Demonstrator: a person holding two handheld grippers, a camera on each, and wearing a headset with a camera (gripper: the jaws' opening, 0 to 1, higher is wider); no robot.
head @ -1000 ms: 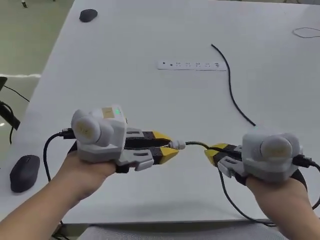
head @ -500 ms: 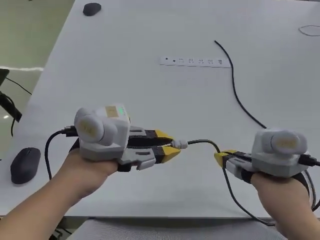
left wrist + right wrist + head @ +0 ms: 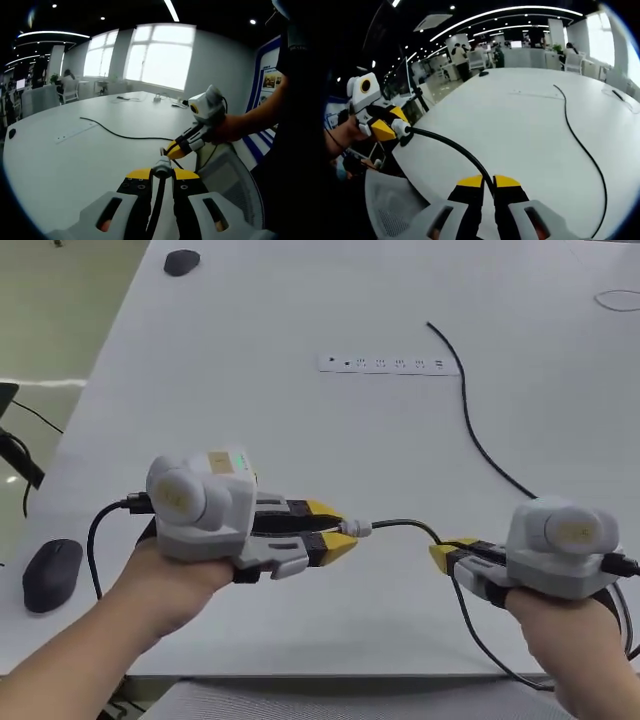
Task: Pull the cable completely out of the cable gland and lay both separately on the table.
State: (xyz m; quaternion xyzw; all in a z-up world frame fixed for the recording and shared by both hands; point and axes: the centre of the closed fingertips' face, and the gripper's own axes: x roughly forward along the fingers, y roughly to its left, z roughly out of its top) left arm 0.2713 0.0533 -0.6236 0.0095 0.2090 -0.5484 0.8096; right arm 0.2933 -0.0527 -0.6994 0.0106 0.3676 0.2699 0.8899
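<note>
The thin black cable is stretched in a shallow arc between the two grippers, above the near part of the white table. One end of it is seated in the small white cable gland, so the two parts are not yet separated. The gland is clamped at the yellow jaw tips of the left gripper, which is closed on it. In the left gripper view the gland is pinched at the very end of the jaws, and a black line runs back between them.

A short way along from the gland, the cable is pinched by the closed jaws of the right gripper. In the right gripper view the cable rises from between the yellow tips and curves across to the gland. Behind the right gripper, the cable is carried on toward the near table edge. Gland and gripped cable are both held off the tabletop.

A long run of black cable is laid on the table beyond the right gripper, and its far end is seen near a white power strip. A dark computer mouse is seen by the left table edge. A second dark mouse lies at the far left corner.
</note>
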